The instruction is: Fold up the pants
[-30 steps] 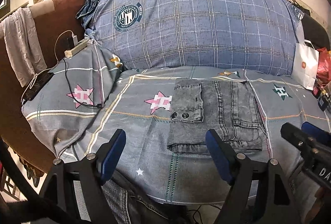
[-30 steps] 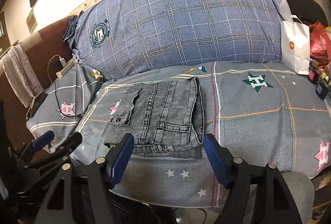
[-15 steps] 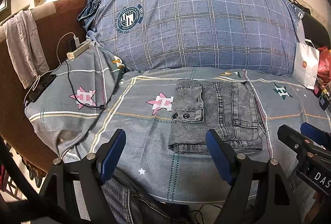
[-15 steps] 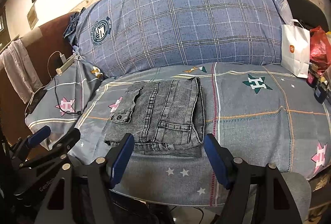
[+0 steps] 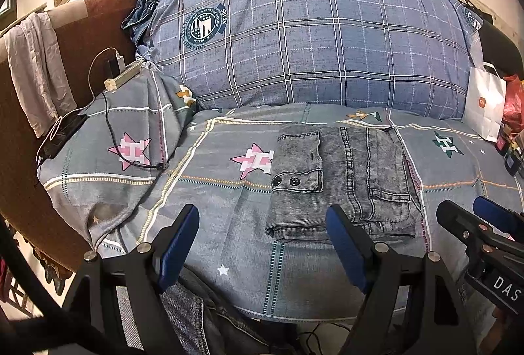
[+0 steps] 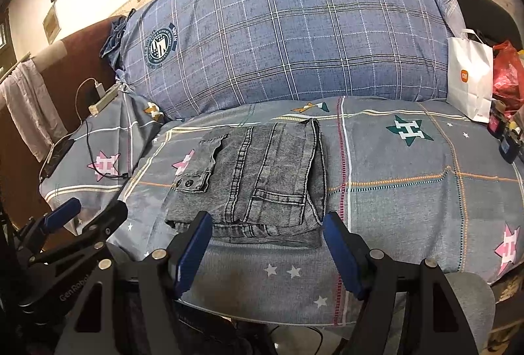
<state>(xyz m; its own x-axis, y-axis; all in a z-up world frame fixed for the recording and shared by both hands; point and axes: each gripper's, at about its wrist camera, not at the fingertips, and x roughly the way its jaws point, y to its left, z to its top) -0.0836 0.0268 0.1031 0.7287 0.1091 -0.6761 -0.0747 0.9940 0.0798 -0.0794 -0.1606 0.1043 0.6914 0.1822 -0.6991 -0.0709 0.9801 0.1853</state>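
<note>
The pants (image 5: 340,181), grey denim, lay folded into a compact rectangle on the sheet (image 5: 213,191), near the middle of the bed and close to its front edge; a flap with two dark buttons (image 5: 285,181) lay on top at the left side of the bundle, and a back pocket faced up on the right part; I held my left gripper (image 5: 262,243) above the front edge of the bed, its blue pads spread wide apart with nothing between them; the right pad of that gripper overlapped the near edge of the pants in my view, though I could not tell whether it touched the cloth; my right gripper (image 6: 267,243) hung just before the pants, likewise released, its two blue pads standing either side of the bundle's near edge and gripping nothing; each gripper showed at the edge of the other's view, side by side and apart; behind the pants a large blue plaid pillow (image 5: 311,37) leaned against the wall; to the left, on a raised fold of the sheet, lay a power strip (image 5: 122,76) with a cable running to a dark phone (image 5: 62,135); a pale cloth (image 5: 32,66) hung over the brown bed frame at far left; at far right stood a white paper bag (image 6: 470,73) beside a red plastic bag (image 6: 507,73).
</note>
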